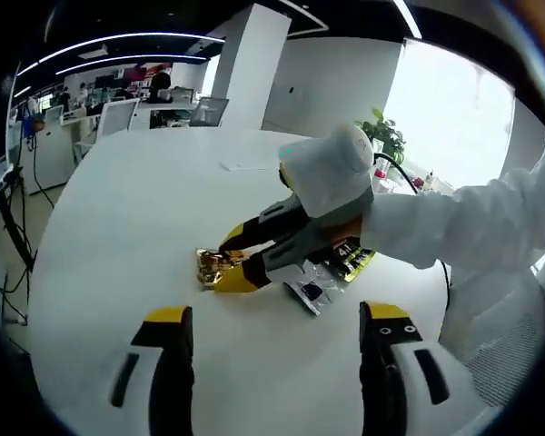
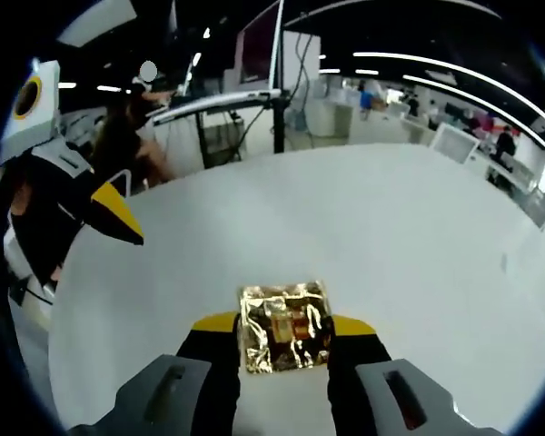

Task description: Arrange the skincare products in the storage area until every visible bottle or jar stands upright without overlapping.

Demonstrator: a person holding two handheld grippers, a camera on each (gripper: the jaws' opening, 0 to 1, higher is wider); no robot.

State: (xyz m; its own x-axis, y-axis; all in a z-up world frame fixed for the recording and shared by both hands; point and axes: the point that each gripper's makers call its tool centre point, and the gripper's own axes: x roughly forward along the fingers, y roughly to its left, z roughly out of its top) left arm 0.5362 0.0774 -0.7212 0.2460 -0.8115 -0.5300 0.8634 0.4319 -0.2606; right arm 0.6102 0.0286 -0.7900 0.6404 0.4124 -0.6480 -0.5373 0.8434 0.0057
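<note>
- In the left gripper view the left gripper point(image 1: 277, 341) stands spread wide over the near edge of the white table point(image 1: 118, 209), its yellow-tipped jaws well apart with bare tabletop between them.
- Just beyond it, near the middle of the table, the right gripper point(image 1: 225, 259) reaches in from the right, held by a person's gloved hand point(image 1: 331, 173) with a white sleeve point(image 1: 472, 218) behind it.
- The right gripper's yellow tips pinch a small gold packet point(image 1: 209, 266), crinkled and shiny, which sits on or just above the tabletop; which of the two cannot be told.
- Just beside that gripper, toward the table's right edge, lie a flat clear sachet point(image 1: 311, 291) and a black-and-yellow item point(image 1: 356, 257), both lying flat rather than upright.
- In the right gripper view the gold packet point(image 2: 283, 327) sits squarely between the right gripper's point(image 2: 283, 341) jaws, which press on its two sides.
- At the left of that view the left gripper point(image 2: 109, 213) shows its yellow tip over the table's edge.
- Past the far edge of the table stand a potted plant point(image 1: 383, 136), office desks and chairs point(image 1: 118, 113).
</note>
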